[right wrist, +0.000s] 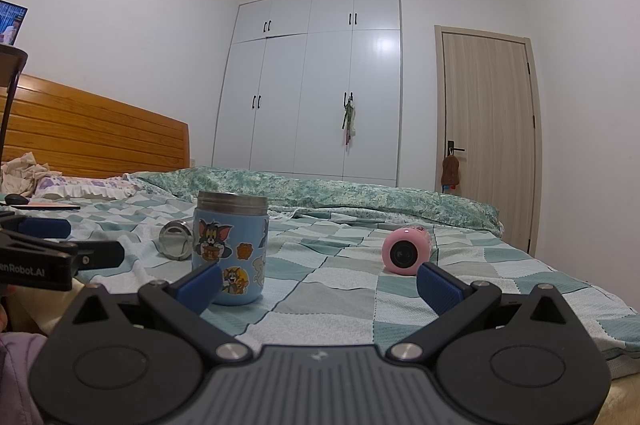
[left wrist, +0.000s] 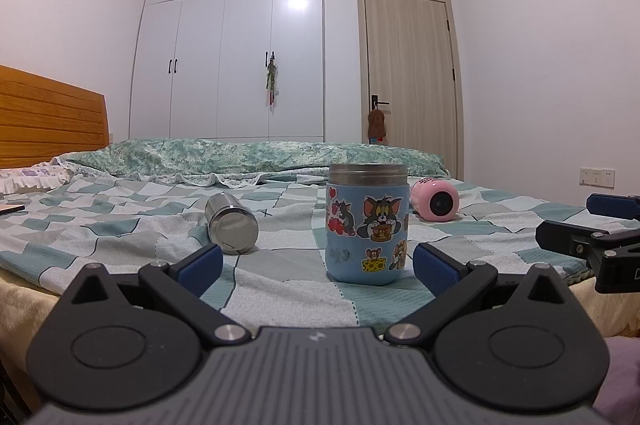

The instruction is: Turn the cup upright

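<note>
Left wrist view, my left gripper (left wrist: 318, 263): I read the jaws as spread wide, with nothing between the blue pads (left wrist: 200, 263); it hangs low over the near edge of the bed (left wrist: 280, 277).
Left wrist view, blue cup (left wrist: 367, 223): stands upright on the checked bedspread, steel rim at the top, cartoon cat-and-mouse stickers facing me. It sits just ahead of the jaws, nearer the right-side pad, and touches neither.
Left wrist view, steel cup (left wrist: 232, 223): lies on its side to the left of the blue cup, its flat end turned toward me.
Left wrist view, pink cup (left wrist: 436, 199): lies on its side behind and to the right of the blue cup, a round dark end facing me.
Left wrist view, right gripper (left wrist: 592, 237): enters at the right edge of the frame, well apart from all three cups.
Right wrist view, my right gripper (right wrist: 320, 283): I read the jaws as parted wide and empty.
Right wrist view, blue cup (right wrist: 230, 247): upright, behind the left-side pad, which overlaps its lower part in the frame; I cannot tell whether they touch.
Right wrist view, pink cup (right wrist: 404, 251): on its side, beyond the right-side pad.
Right wrist view, steel cup (right wrist: 176, 239): on its side, partly hidden behind the blue cup.
Right wrist view, left gripper (right wrist: 60, 249): shows at the left edge.
Right wrist view, background: white wardrobe (right wrist: 316, 85), wooden door (right wrist: 488, 137), wooden headboard (right wrist: 96, 137).
</note>
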Tool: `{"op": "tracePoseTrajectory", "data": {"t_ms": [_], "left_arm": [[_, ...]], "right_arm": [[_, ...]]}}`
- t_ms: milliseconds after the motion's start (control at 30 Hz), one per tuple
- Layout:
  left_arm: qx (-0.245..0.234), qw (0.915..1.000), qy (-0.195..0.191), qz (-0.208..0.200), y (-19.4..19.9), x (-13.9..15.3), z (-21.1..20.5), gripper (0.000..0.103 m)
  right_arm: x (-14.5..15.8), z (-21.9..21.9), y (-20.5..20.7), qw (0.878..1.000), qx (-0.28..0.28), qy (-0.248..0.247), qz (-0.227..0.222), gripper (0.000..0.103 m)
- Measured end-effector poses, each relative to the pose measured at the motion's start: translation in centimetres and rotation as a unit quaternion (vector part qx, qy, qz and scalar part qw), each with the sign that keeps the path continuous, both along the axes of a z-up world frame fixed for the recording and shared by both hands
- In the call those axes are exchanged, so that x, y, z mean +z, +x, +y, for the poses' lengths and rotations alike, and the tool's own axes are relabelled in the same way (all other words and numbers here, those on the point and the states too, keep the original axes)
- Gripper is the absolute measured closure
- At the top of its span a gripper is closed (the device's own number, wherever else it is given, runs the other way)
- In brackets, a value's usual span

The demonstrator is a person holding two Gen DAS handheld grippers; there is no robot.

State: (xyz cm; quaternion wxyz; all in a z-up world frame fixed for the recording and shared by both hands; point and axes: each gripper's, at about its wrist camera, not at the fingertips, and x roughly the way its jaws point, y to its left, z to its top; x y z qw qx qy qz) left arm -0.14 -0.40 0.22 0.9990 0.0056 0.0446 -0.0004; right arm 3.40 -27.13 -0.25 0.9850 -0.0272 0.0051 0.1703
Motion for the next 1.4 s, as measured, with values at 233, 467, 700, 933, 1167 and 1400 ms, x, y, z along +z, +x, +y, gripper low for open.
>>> {"op": "tracePoseTrajectory", "data": {"t_ms": [233,467,700,933,1167,1400], "left_arm": [[0.0,1.0,0.0,-0.001,-0.02,0.03,-0.04,0.0],[0.0,1.0,0.0,-0.001,-0.03,0.03,-0.05,0.0],[0.0,1.0,0.001,-0.001,-0.05,0.05,-0.1,0.0],[0.0,1.0,0.001,-0.002,-0.08,-0.01,-0.05,0.0],[0.0,1.0,0.001,-0.002,-0.09,-0.03,-0.06,0.0],[-0.003,0.9999,0.016,0.004,-0.04,0.83,-0.69,0.0]], "right_arm": [[0.0,-0.01,-0.01,1.0,0.0,0.0,0.0,0.0],[0.02,0.0,-0.03,1.0,0.0,0.0,0.0,0.0],[0.04,0.02,-0.05,1.0,0.0,0.0,0.0,0.0],[0.05,0.04,-0.05,1.0,0.0,-0.001,0.001,0.0],[0.05,0.08,-0.01,1.0,0.0,-0.001,0.001,0.0],[0.39,-0.11,0.02,1.0,0.0,0.001,0.003,0.0]]}}
